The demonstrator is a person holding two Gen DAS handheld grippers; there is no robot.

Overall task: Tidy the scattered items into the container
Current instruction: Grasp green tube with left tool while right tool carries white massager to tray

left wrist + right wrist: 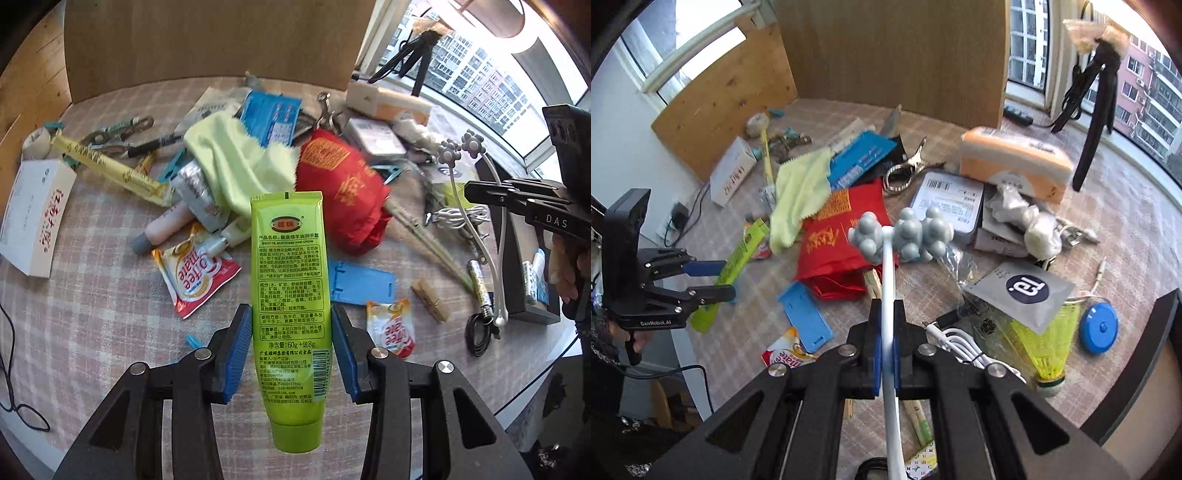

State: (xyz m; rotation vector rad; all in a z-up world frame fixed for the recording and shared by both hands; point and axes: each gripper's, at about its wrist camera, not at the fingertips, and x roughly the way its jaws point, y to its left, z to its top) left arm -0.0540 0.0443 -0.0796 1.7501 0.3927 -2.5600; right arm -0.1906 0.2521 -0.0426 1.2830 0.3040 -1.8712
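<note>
A green hand-cream tube (290, 295) stood gripped between the blue pads of the left tongs (291, 343), cap toward the camera, held above the cluttered bench (92, 325). The right tongs (885, 350) were clamped tight on the white handle of a grey knobbed massager (905, 236), whose head hung over a red pouch (834, 236). The handle's lower end ran out of frame. No container could be made out with certainty.

Checked tablecloth (92, 325), wooden boards (894, 51) behind, bright curved windows (491, 85), apartment blocks outside.
</note>
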